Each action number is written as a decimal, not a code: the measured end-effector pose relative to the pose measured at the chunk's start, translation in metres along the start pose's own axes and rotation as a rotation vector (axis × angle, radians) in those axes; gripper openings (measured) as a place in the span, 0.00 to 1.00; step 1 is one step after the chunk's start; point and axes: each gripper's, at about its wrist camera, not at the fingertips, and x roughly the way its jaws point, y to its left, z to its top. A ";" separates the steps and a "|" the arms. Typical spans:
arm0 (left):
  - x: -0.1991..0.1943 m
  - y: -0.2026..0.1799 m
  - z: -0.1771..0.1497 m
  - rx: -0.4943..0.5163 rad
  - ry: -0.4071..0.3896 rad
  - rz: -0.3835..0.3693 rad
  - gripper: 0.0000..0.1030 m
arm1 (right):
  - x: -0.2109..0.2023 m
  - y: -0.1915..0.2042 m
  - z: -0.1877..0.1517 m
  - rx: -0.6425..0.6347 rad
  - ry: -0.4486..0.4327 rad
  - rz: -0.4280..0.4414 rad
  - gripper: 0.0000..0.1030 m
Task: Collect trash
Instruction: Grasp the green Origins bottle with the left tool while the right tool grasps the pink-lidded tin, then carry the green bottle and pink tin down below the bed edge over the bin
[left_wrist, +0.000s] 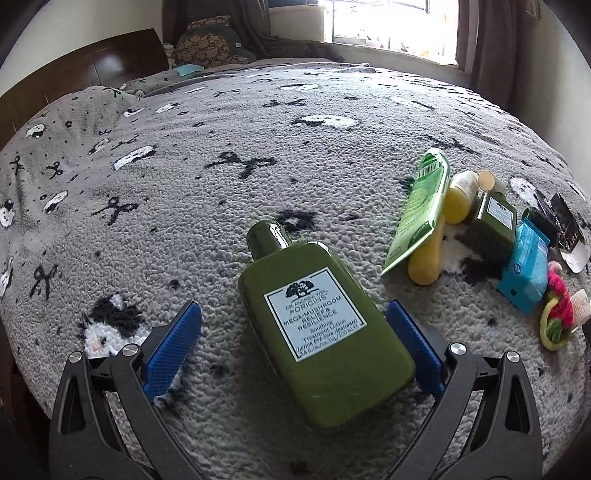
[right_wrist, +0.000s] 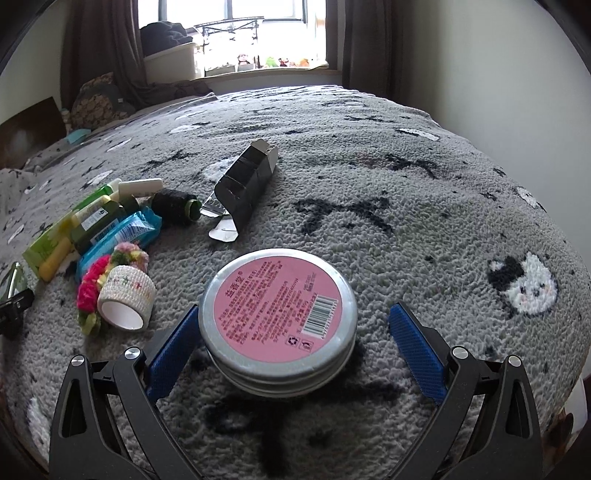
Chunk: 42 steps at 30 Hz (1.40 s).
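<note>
A large olive-green lotion bottle (left_wrist: 321, 332) lies flat on the grey patterned blanket (left_wrist: 258, 129), between the spread blue pads of my left gripper (left_wrist: 295, 314), which is open; the right pad sits close to the bottle's side. In the right wrist view a round silver tin with a pink label (right_wrist: 279, 317) rests on the blanket (right_wrist: 406, 166) between the blue pads of my right gripper (right_wrist: 295, 314), also open. The left pad touches or nearly touches the tin; the right pad stands apart from it.
A cluster lies beside both: green packet (left_wrist: 421, 206), yellow tube (left_wrist: 428, 254), small green bottle (left_wrist: 495, 225), blue wipes pack (left_wrist: 524, 273), knitted hair tie (right_wrist: 92, 284), tape roll (right_wrist: 125, 297), black thread spool (right_wrist: 173, 205), opened black carton (right_wrist: 243, 184). Headboard and pillows at far left, window behind.
</note>
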 end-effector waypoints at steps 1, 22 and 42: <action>0.003 0.001 0.001 0.001 0.005 -0.012 0.91 | 0.003 0.000 0.001 0.001 0.005 -0.002 0.97; -0.011 0.005 -0.014 0.049 -0.004 -0.120 0.55 | -0.007 0.002 -0.005 -0.046 0.024 0.014 0.69; -0.133 0.014 -0.056 0.074 -0.204 -0.220 0.47 | -0.135 -0.007 -0.026 -0.102 -0.198 0.041 0.69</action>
